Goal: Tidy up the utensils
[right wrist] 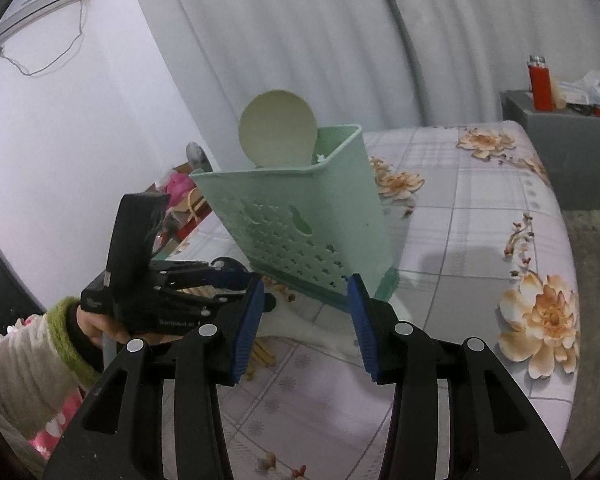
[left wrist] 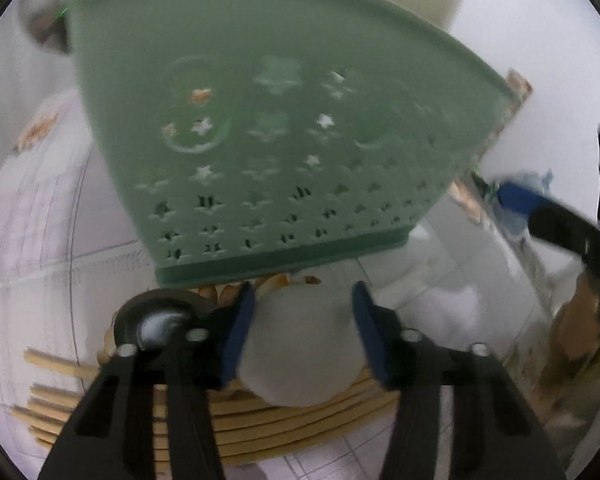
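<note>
A pale green perforated basket (left wrist: 260, 140) (right wrist: 300, 216) stands tilted on the flowered tablecloth (right wrist: 480, 220), and a round cream utensil (right wrist: 276, 128) sticks out of its top. In front of its base lies a white utensil (left wrist: 300, 344) (right wrist: 320, 328), which looks like a spoon. My left gripper (left wrist: 304, 332) (right wrist: 266, 292) points down at it, and the blue pads stand against its two sides. Several bamboo chopsticks (left wrist: 280, 420) (right wrist: 264, 354) lie beneath. My right gripper (right wrist: 306, 328) hovers open just behind, with nothing gripped between its fingers (left wrist: 560, 232).
A grey box (right wrist: 568, 152) carrying a red lighter (right wrist: 540, 84) and tissues sits beyond the table's right edge. Clutter (right wrist: 180, 184) lies past the far left side. A person's sleeve (right wrist: 20, 360) comes in at the lower left. Curtains hang behind.
</note>
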The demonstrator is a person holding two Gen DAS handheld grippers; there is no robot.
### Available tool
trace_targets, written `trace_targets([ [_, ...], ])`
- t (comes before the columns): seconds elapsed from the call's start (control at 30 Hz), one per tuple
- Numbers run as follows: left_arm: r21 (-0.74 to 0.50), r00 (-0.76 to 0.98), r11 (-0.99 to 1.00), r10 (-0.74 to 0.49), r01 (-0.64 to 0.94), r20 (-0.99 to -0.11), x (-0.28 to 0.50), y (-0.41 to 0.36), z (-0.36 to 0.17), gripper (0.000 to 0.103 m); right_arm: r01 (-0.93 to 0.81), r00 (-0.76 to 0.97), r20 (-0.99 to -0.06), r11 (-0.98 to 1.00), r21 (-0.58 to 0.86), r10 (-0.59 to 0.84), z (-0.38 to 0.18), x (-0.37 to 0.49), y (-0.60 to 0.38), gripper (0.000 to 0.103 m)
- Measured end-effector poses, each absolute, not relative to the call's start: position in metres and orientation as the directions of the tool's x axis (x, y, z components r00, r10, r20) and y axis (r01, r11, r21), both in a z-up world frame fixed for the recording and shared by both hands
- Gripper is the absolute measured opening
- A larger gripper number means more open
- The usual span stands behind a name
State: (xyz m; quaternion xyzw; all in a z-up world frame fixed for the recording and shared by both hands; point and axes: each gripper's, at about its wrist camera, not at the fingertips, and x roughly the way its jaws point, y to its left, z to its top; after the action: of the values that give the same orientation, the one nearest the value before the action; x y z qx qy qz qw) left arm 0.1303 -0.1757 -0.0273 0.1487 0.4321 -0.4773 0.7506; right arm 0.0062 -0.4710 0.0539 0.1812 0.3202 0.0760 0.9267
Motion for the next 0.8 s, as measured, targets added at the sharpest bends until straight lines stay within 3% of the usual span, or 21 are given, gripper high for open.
trace_targets([
  [0.23,0.014,0.264,0.406,-0.567,0.914,-0.78,0.091,-0.178,-0.021,0.011,-0.014,0.785,-0.567,0.922,0.386,0.249,0.053,0.006,-0.472,0.042],
  [0.4,0.076,0.303,0.392,-0.562,0.917,-0.77,0.065,-0.176,-0.017,0.01,-0.014,0.789,-0.564,0.924,0.382,0.245,0.054,0.005,-0.472,0.042],
  [0.43,0.072,0.308,0.399,-0.568,0.914,-0.763,0.063,-0.176,-0.016,0.011,-0.014,0.789,-0.564,0.924,0.382,0.245,0.054,0.004,-0.472,0.042],
  [0.5,0.066,0.308,0.397,-0.584,0.915,-0.751,0.058,-0.173,-0.013,0.029,-0.012,0.789,-0.563,0.923,0.385,0.245,0.054,0.003,-0.472,0.042],
  [0.53,0.082,0.32,0.397,-0.584,0.914,-0.746,0.055,-0.173,-0.013,0.049,-0.012,0.789,-0.563,0.922,0.387,0.246,0.054,0.004,-0.471,0.042],
  [0.57,0.104,0.336,0.394,-0.584,0.913,-0.739,0.052,-0.173,-0.013,0.058,-0.012,0.787,-0.564,0.92,0.392,0.25,0.053,0.005,-0.471,0.042],
  [0.8,0.297,0.447,0.358,-0.48,0.885,-0.755,0.044,-0.193,-0.038,0.06,-0.012,0.788,-0.561,0.918,0.397,0.253,0.054,0.004,-0.469,0.042],
])
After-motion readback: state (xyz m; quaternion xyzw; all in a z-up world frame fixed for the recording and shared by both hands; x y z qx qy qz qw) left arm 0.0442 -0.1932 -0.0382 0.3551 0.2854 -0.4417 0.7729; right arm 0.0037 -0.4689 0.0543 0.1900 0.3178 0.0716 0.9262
